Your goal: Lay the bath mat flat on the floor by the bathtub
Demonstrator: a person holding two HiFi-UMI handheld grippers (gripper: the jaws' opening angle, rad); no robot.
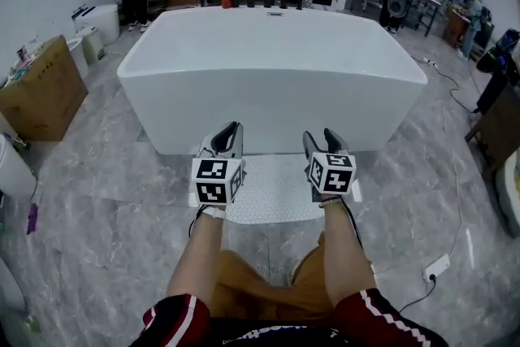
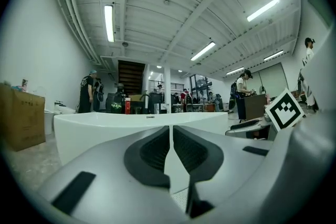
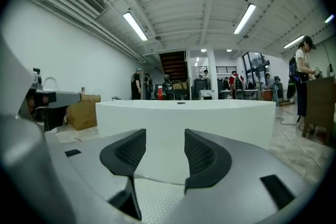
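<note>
Head view steeply down on the bathtub, both gripper views low, level, facing its near wall

At centre frame your bathtub is smooth, glossy white; just below it the bath mat looks matt and finely dotted. The floor is grey marbled tile with faint sheen; the box at left is dull brown cardboard.

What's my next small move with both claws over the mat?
Probably lift both claws straight up and back off. The bath mat seems to lie flat on the floor right by the bathtub. The right claw is open and empty; the left claw is shut with no mat between its jaws, so nothing looks left to release.
</note>
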